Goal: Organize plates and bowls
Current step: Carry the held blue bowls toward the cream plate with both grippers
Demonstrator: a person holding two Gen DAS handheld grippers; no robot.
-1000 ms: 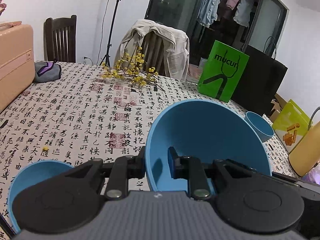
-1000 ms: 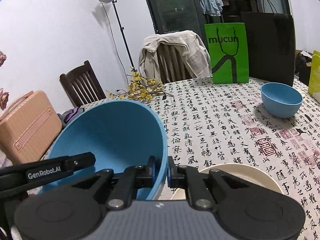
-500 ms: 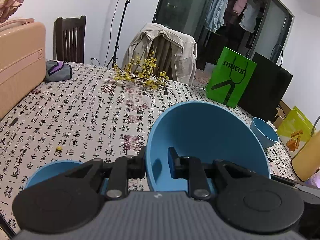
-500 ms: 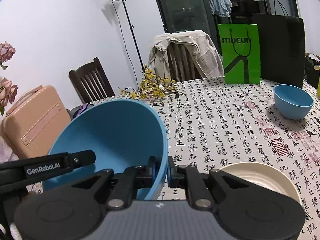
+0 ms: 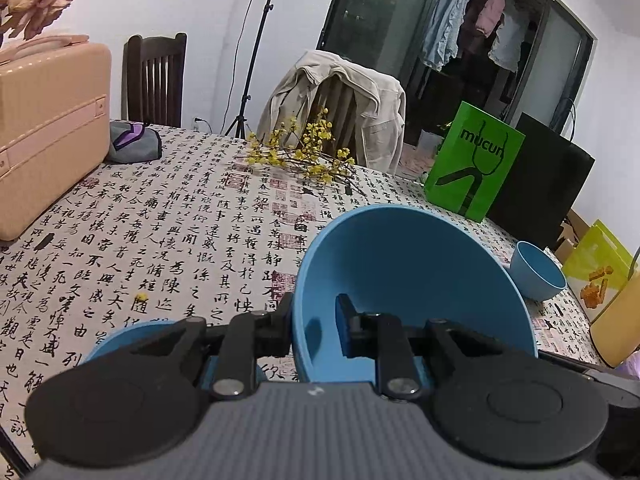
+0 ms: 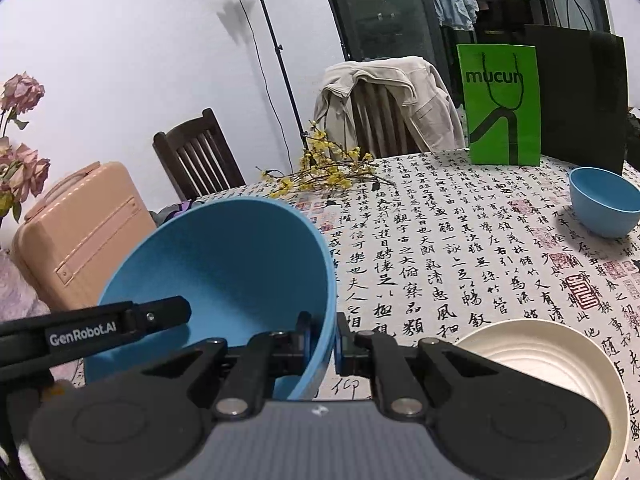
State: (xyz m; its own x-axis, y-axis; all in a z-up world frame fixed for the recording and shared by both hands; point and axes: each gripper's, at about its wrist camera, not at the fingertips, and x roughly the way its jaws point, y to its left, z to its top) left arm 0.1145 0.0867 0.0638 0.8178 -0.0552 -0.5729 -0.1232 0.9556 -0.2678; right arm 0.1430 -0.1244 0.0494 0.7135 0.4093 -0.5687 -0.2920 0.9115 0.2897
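A large blue bowl is held in the air between both grippers, tilted. My left gripper is shut on its left rim. My right gripper is shut on the right rim of the same large blue bowl. A second blue bowl sits on the table below my left gripper, mostly hidden. A small blue bowl stands at the far right of the table; it also shows in the left wrist view. A cream ribbed plate lies under my right gripper.
The table carries a calligraphy-print cloth. A pink suitcase stands at the left, yellow flower twigs lie at the back, and a green bag and a black bag stand at the far right. Chairs stand behind.
Both grippers have risen with the large blue bowl. The bowl on the table below the left gripper and the cream plate have dropped lower in view.
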